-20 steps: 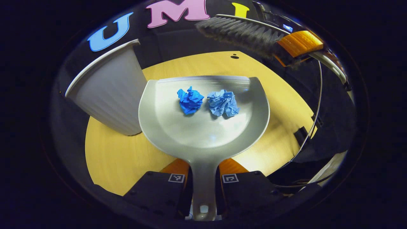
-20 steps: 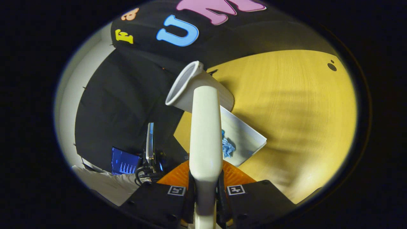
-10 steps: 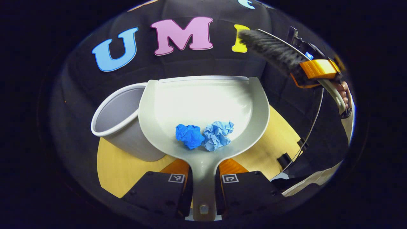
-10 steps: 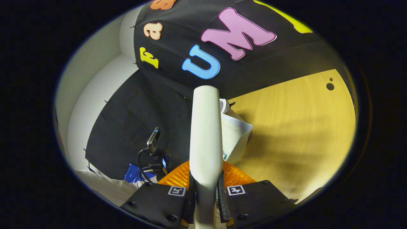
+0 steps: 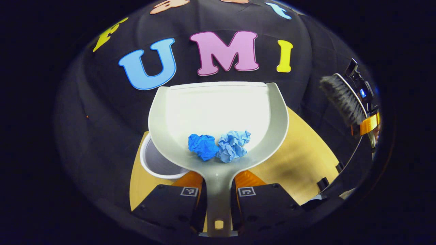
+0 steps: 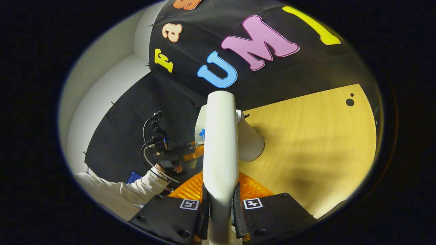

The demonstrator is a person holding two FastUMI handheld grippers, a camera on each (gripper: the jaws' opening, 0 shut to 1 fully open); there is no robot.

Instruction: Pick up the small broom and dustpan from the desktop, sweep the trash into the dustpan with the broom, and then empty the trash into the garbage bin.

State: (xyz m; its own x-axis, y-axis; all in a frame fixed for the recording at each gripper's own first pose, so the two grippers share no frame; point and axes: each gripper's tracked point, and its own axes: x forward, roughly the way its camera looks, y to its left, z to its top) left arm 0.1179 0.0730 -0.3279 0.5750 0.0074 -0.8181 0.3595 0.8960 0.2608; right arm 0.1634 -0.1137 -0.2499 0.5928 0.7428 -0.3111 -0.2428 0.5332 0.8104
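My left gripper [image 5: 218, 180] is shut on the handle of the grey dustpan [image 5: 218, 109], which is lifted with its mouth tipped up toward the wall. Two crumpled blue paper balls [image 5: 218, 147] lie at the pan's near end by the handle. The white garbage bin [image 5: 160, 166] stands below the pan at its left, partly hidden by it. My right gripper [image 6: 220, 187] is shut on the white broom [image 6: 220, 143]; its dark bristles [image 5: 342, 100] hang at the far right in the left gripper view. In the right gripper view the bin [image 6: 250, 143] stands behind the broom, with the dustpan [image 6: 200, 124] beside it.
The wooden table [image 5: 299, 153] reaches right of the bin, and a small dark hole [image 6: 349, 101] marks its far corner. A person's white sleeve [image 6: 115, 190] and hand hold the left gripper [image 6: 177, 156] at the table's left edge, with cables trailing.
The dustpan has gone up and tipped back, so both paper balls slid toward the handle. The bin has dropped lower under the pan. The broom has swung off to the right.
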